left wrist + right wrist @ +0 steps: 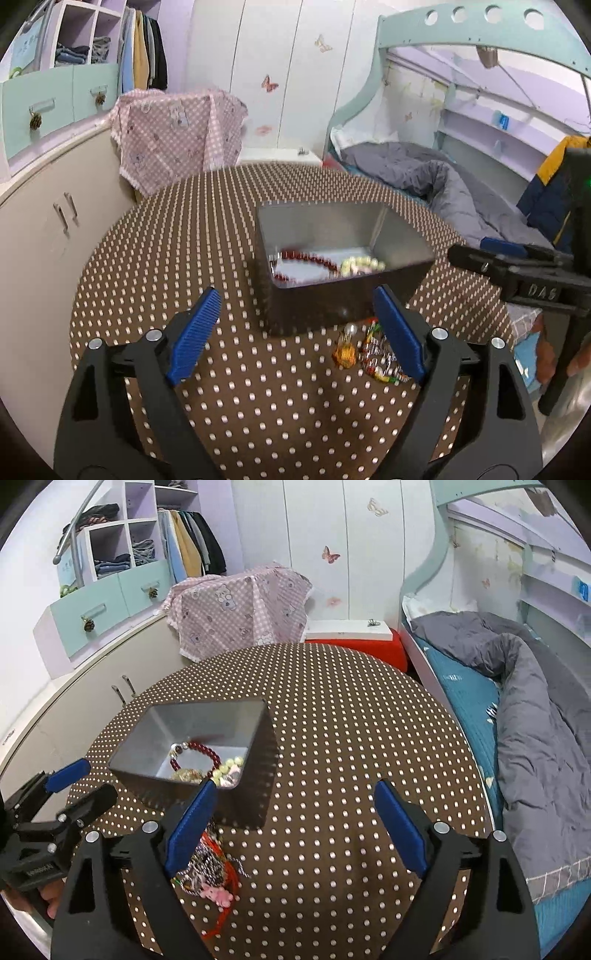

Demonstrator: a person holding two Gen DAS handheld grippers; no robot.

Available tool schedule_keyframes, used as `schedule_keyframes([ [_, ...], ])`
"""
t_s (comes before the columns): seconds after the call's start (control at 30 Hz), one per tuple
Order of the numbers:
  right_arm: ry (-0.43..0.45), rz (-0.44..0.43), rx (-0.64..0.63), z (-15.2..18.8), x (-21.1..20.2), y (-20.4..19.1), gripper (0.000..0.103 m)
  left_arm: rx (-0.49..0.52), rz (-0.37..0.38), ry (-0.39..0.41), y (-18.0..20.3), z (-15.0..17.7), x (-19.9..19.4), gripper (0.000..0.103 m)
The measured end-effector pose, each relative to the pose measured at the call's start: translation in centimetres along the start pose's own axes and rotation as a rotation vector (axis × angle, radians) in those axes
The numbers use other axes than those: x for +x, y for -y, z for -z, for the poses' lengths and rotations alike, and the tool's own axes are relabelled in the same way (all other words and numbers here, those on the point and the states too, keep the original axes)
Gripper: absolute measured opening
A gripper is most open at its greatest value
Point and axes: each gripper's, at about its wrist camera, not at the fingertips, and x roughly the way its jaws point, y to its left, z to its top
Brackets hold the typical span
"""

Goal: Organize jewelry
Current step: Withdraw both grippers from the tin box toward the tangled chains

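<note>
A dark open box (332, 306) stands on the brown dotted tablecloth (258, 406). Inside lie a red bead bracelet (310, 258) and a pearl bracelet (362, 264). In front of the box lie an amber pendant (346, 352) and a colourful bead string (376, 354), close to the right finger of my left gripper (297, 291), which is open and empty. My right gripper (295, 786) is open and empty too, just right of the box (258, 768). A tangle of jewelry with a red cord and a pink charm (218, 878) lies under its left finger.
A bed with a grey duvet (535, 720) runs along the table's right side. Behind the table are a pink checked cloth (240, 609), a beige cabinet (48, 229) and a red stool (369, 646). A hand (546, 354) holds the right gripper's handle.
</note>
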Motion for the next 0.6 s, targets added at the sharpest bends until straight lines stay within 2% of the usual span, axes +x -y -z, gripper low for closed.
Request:
schedule_keyframes([
  [0.3, -0.045, 0.006, 0.009, 1.5, 0.5, 0.1, 0.084, 0.032, 0.027, -0.086, 0.7, 2.0, 1.7, 0.083],
  [0.5, -0.072, 0.002, -0.002, 2.1, 1.0, -0.5, 0.084, 0.060, -0.009, -0.107, 1.4, 2.2, 2.5, 0.083],
  [0.53, -0.076, 0.000, -0.004, 2.2, 1.1, -0.6, 0.084, 0.069, -0.028, -0.125, 1.6, 2.2, 2.9, 0.080],
  [0.6, -0.081, -0.001, -0.007, 2.2, 1.3, -0.7, 0.084, 0.074, -0.044, -0.159, 1.6, 2.4, 3.5, 0.063],
])
